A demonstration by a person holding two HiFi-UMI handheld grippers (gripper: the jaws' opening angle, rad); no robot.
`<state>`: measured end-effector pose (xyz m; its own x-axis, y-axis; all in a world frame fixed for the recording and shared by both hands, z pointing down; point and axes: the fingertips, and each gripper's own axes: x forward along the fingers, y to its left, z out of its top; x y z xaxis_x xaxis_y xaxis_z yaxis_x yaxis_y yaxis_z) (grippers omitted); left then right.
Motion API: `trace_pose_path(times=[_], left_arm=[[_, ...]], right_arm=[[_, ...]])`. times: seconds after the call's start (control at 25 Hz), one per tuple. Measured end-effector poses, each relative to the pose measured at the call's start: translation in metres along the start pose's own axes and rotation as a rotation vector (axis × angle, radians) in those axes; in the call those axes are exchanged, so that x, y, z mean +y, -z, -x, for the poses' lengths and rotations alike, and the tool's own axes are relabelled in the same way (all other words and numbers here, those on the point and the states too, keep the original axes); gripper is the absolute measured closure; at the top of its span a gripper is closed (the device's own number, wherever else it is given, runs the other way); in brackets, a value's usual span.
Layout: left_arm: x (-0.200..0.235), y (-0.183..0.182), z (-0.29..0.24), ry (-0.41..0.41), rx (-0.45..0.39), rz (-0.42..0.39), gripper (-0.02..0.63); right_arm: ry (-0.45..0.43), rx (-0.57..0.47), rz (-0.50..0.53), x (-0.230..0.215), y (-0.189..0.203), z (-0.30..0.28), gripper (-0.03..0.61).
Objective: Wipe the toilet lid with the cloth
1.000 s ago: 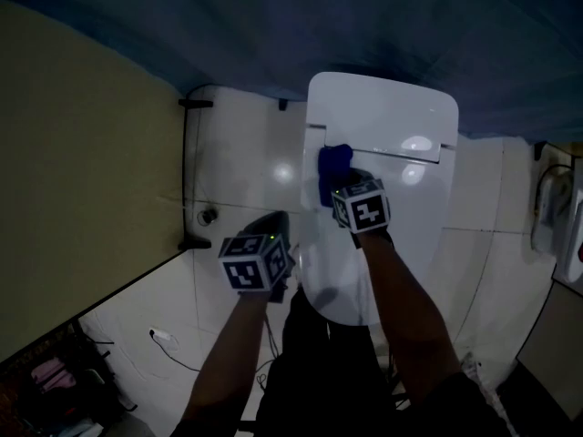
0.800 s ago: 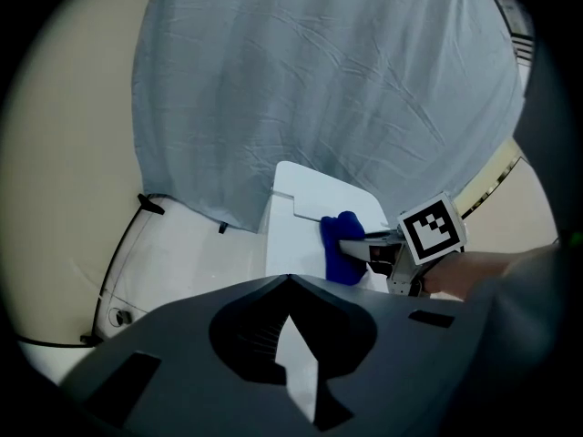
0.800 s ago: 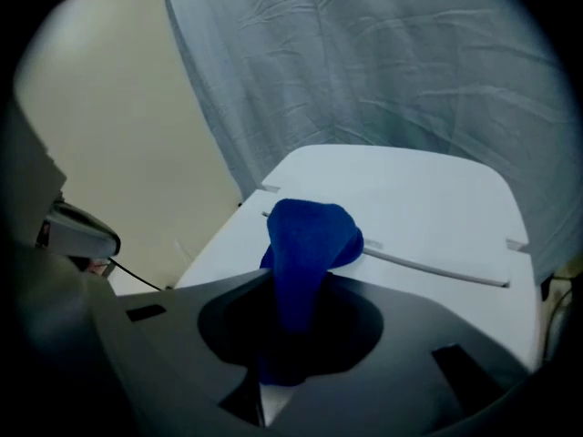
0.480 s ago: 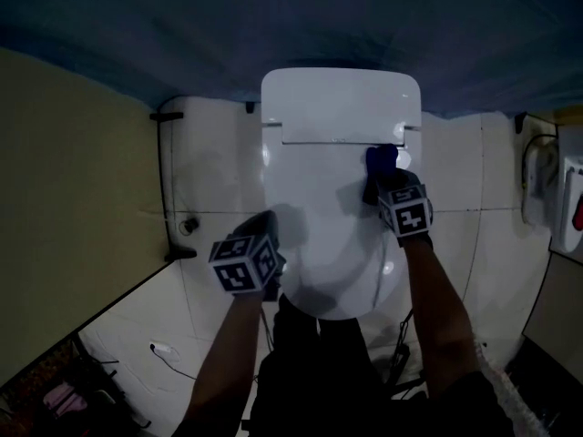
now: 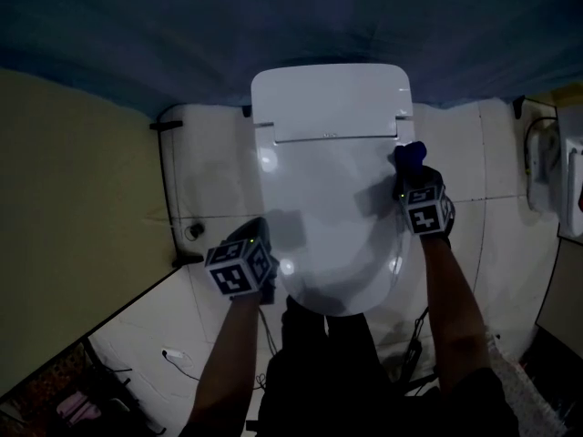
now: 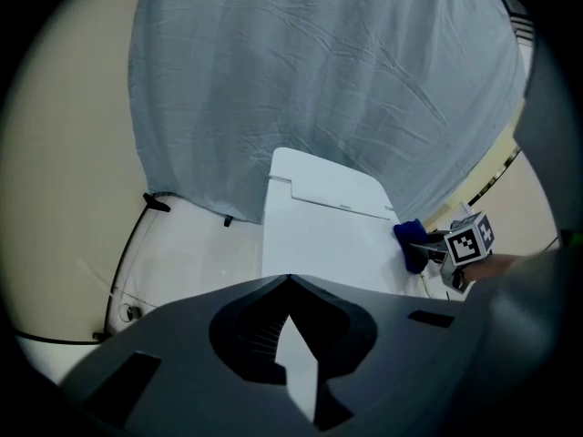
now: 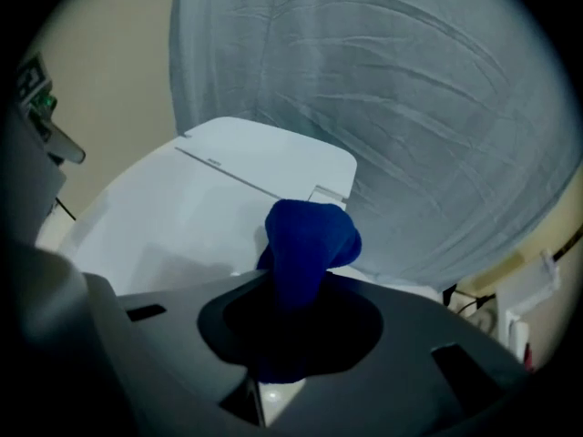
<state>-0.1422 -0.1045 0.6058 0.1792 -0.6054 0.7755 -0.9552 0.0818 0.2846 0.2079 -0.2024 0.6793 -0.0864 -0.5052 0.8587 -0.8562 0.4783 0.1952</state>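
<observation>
The white toilet lid [image 5: 328, 208] is down and fills the middle of the head view. My right gripper [image 5: 410, 167] is shut on a bunched blue cloth [image 5: 409, 156], which rests at the lid's right edge just below the hinge line. In the right gripper view the cloth [image 7: 305, 239] sticks up out of the jaws [image 7: 296, 285] over the lid [image 7: 182, 217]. My left gripper [image 5: 260, 244] hovers by the lid's left front edge, shut and holding nothing. The left gripper view shows its closed tips [image 6: 290, 280], the lid [image 6: 319, 235] and the cloth [image 6: 410, 242] beyond.
A blue-grey sheet [image 5: 273, 25] hangs behind the toilet's back unit [image 5: 328, 98]. A beige wall [image 5: 73, 198] stands at the left, with a black hose [image 5: 162, 189] along its foot. White floor tiles [image 5: 214, 180] surround the bowl. A wall fixture [image 5: 547, 171] hangs at the right.
My right gripper has carried the blue cloth across the lid from its left rear corner to its right edge. The left gripper has stayed by the lid's left front.
</observation>
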Motion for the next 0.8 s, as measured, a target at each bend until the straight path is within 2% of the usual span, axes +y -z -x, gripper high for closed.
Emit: trace_pose_path(times=[0.04, 0.12, 0.24, 0.36, 0.44, 0.6, 0.8], left_arm=[[0.003, -0.002, 0.003, -0.008, -0.003, 0.002, 0.621], [0.008, -0.004, 0.008, -0.016, -0.013, 0.011, 0.621], [0.018, -0.003, 0.019, -0.038, -0.034, 0.022, 0.621], [0.026, 0.001, 0.030, -0.058, -0.035, 0.044, 0.621], [0.036, 0.004, 0.038, -0.079, -0.029, 0.064, 0.621], [0.060, 0.014, 0.050, -0.109, -0.029, 0.109, 0.621], [0.079, 0.036, 0.057, -0.123, -0.022, 0.139, 0.621]], right_arm=[[0.020, -0.027, 0.038, 0.003, -0.007, 0.006, 0.508], [-0.001, -0.095, 0.054, 0.024, -0.023, 0.022, 0.508], [-0.128, -0.184, 0.018, 0.080, -0.054, 0.048, 0.508], [-0.271, -0.228, 0.000, 0.145, -0.081, 0.067, 0.508], [-0.358, -0.235, 0.016, 0.190, -0.093, 0.074, 0.508], [-0.510, -0.212, -0.021, 0.274, -0.103, 0.074, 0.508], [-0.614, -0.115, -0.118, 0.347, -0.097, 0.061, 0.508]])
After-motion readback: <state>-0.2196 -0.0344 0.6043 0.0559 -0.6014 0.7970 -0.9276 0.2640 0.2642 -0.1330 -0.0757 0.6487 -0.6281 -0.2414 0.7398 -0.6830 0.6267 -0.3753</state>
